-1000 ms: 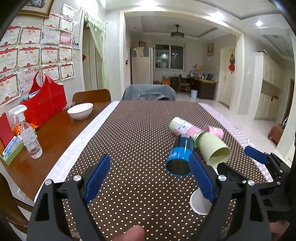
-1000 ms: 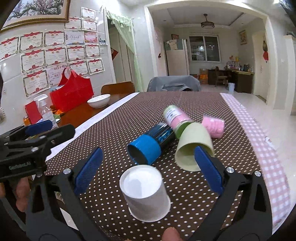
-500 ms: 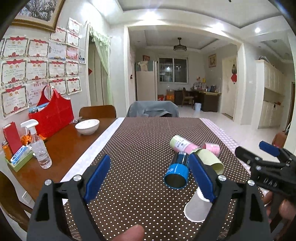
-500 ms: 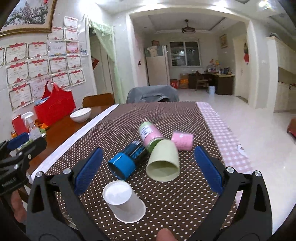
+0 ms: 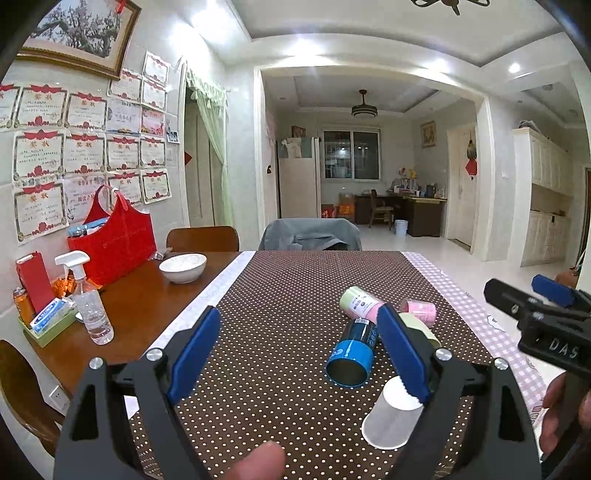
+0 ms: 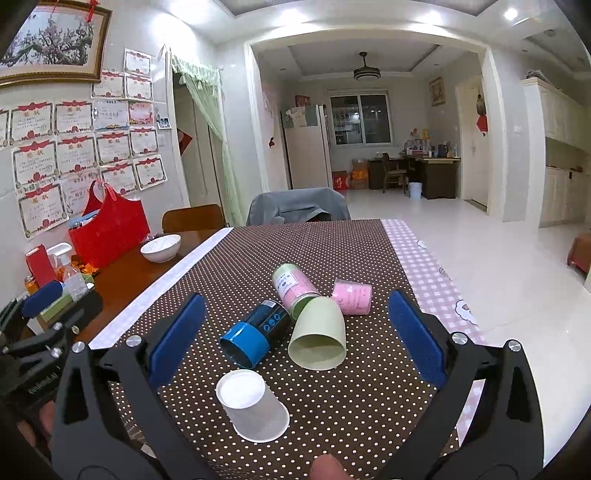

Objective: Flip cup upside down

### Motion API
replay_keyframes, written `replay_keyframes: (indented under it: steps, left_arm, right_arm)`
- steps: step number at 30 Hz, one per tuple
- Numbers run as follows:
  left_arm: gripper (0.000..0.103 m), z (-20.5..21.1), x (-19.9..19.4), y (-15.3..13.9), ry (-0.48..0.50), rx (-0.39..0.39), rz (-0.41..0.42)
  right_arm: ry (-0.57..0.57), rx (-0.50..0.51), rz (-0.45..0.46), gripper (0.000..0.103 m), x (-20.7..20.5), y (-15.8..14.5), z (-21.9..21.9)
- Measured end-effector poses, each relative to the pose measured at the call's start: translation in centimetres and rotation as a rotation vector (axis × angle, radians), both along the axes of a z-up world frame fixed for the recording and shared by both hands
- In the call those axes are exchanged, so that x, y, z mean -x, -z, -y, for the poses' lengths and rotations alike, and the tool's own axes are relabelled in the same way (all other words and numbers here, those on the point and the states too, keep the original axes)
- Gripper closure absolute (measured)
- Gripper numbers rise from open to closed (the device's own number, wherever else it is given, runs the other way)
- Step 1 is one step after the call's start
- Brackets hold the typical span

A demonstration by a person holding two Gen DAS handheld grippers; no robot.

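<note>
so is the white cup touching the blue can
Apart. The right wrist view shows a strip of dotted cloth between the upside-down white cup and the blue can.

- You shoot under bright recessed ceiling spots (image 6: 511, 13) that flare white, lighting the room evenly.
- Your fisheye lenses bend walls and doorways, with black vignetting in the corners.
- Glare sheens the floor (image 6: 480, 258); shadows on the tabletop (image 5: 280, 369) stay soft, and focus is sharp throughout.
</note>
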State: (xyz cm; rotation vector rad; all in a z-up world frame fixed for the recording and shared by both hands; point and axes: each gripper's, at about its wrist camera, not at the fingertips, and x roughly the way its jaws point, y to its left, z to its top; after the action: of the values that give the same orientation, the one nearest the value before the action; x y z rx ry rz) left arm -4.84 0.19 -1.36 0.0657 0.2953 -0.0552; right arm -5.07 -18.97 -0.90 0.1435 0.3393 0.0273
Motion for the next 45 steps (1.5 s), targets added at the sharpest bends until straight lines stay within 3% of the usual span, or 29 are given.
replay_keyframes:
  steps: [17, 45]
  left_arm:
    - [0.018, 0.8, 0.9, -0.5, -0.007, -0.005, 0.007]
    - [0.018, 0.7, 1.4, -0.8, -0.008, 0.010, 0.010]
  right_arm:
    - [0.015, -0.017, 0.038, 0.006, 1.7, -1.8, 0.0]
    - [0.012, -0.023, 0.039, 0.006, 1.9, -2.1, 0.6]
